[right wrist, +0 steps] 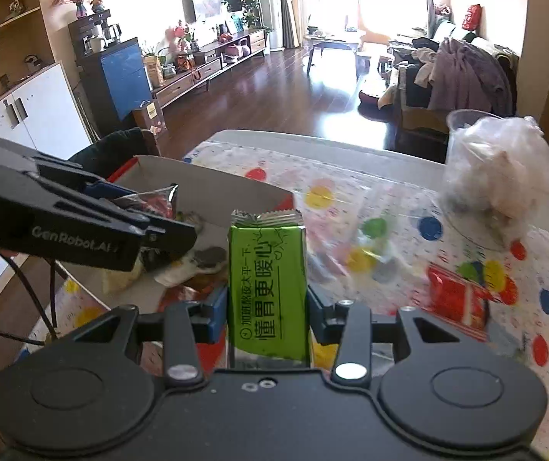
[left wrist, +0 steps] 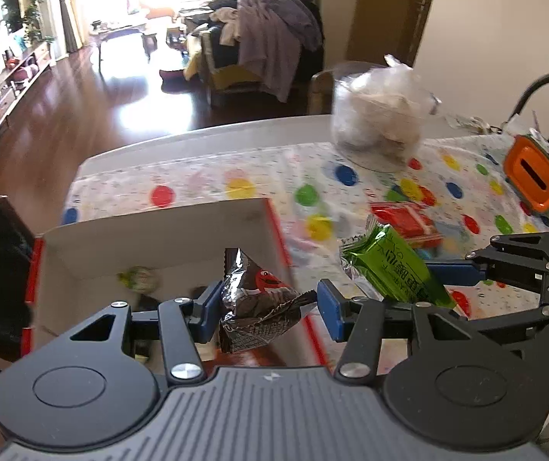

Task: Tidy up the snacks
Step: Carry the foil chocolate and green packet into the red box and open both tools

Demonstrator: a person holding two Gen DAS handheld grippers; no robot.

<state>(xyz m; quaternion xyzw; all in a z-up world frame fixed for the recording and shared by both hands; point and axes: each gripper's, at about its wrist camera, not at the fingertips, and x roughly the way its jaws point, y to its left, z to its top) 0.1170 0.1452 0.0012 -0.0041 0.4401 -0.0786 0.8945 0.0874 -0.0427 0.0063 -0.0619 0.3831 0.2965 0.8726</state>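
Left tongs [left wrist: 270,309]: closest thing in the left wrist view. Jaws look spread; the brown candy bag [left wrist: 257,303] sits between them touching the left pad, with a gap at the right pad, so it looks just about let go or barely pinched.

Brown bag spot: right over the cardboard box [left wrist: 151,238], near its right wall, with a few other snacks blurry on the box floor ahead of the tongs.

Right of the left tongs: the right tongs [left wrist: 424,280] come in from the side, clamped on the green snack bar [left wrist: 393,265], just outside the box wall. A red packet [left wrist: 405,221] lies on the spotted tablecloth [left wrist: 236,184] further ahead, with a plastic tub [left wrist: 380,123] beyond it.

Right wrist view: right tongs [right wrist: 267,307] are squeezed on the green snack bar [right wrist: 266,288], which stands upright between the pads. Box [right wrist: 213,188] is ahead and to the left, left tongs [right wrist: 151,217] hanging over it with the brown bag [right wrist: 155,199]. Red packet [right wrist: 455,299] is off to the right.

What could go wrong: the two tongs are close at the box wall, so I'd guess they could bump if both go in at once. The brown bag could also catch the wall and land outside.

View differences: only the left view shows the gap at the brown bag's right pad. Only the right view shows the snacks piled in the box and the bar's grip head-on.
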